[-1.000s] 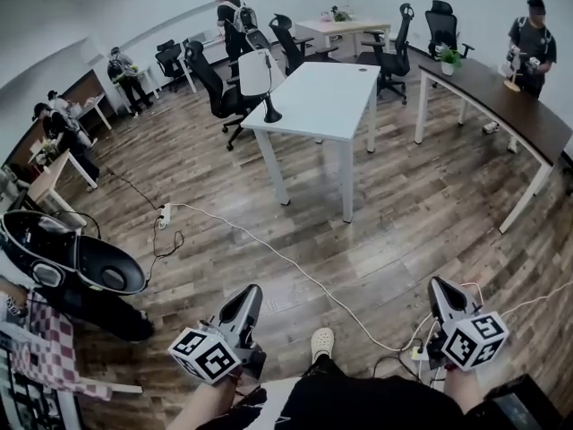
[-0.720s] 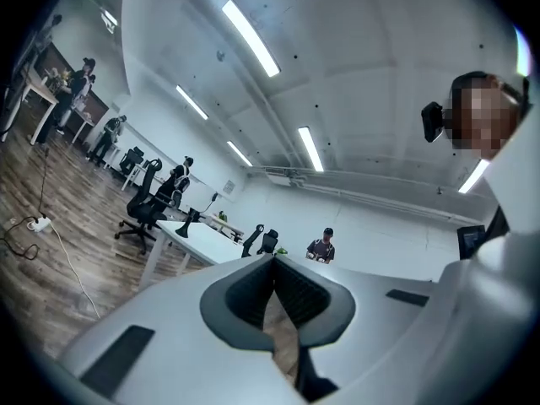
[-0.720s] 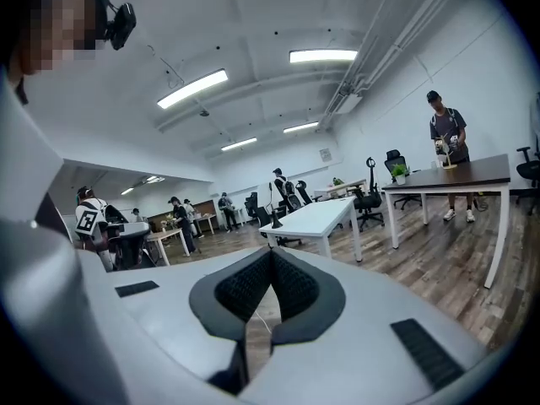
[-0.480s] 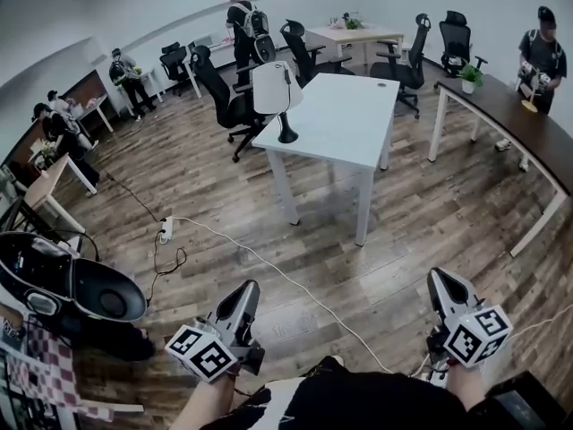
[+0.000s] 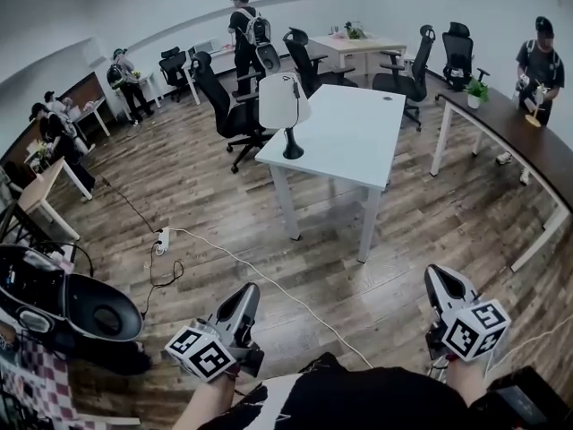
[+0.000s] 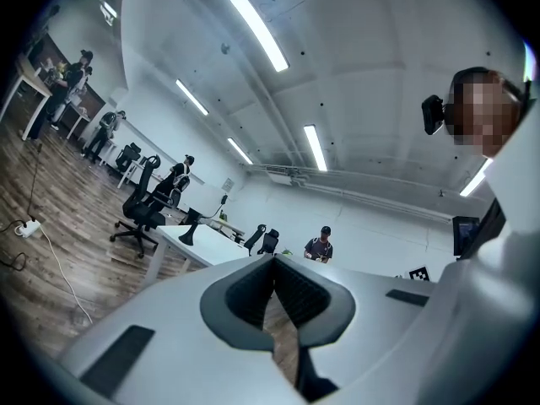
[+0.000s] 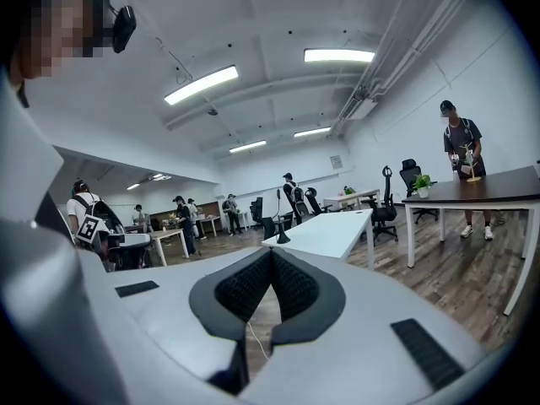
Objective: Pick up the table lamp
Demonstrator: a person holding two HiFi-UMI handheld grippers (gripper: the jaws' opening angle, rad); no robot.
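Observation:
The table lamp point(image 5: 285, 107), with a white shade on a thin black stem and a round black base, stands upright on the near left corner of the white table point(image 5: 358, 128), well ahead of me. My left gripper point(image 5: 250, 291) and right gripper point(image 5: 436, 273) are low at the front of the head view, far short of the table. Both are shut with nothing in them. The lamp point(image 6: 189, 238) is small and distant in the left gripper view, above the shut left gripper point(image 6: 273, 260). In the right gripper view the lamp point(image 7: 280, 236) stands just over the shut right gripper point(image 7: 272, 253).
A white cable point(image 5: 269, 271) crosses the wooden floor from a power strip point(image 5: 164, 238). Black office chairs point(image 5: 224, 106) stand behind the table. A dark curved desk point(image 5: 528, 146) runs along the right. Several people stand at the room's edges. A large black object point(image 5: 63, 307) sits at my left.
The table and lamp have grown larger and come lower in the head view as I moved toward them. Both grippers stay shut, low in the view.

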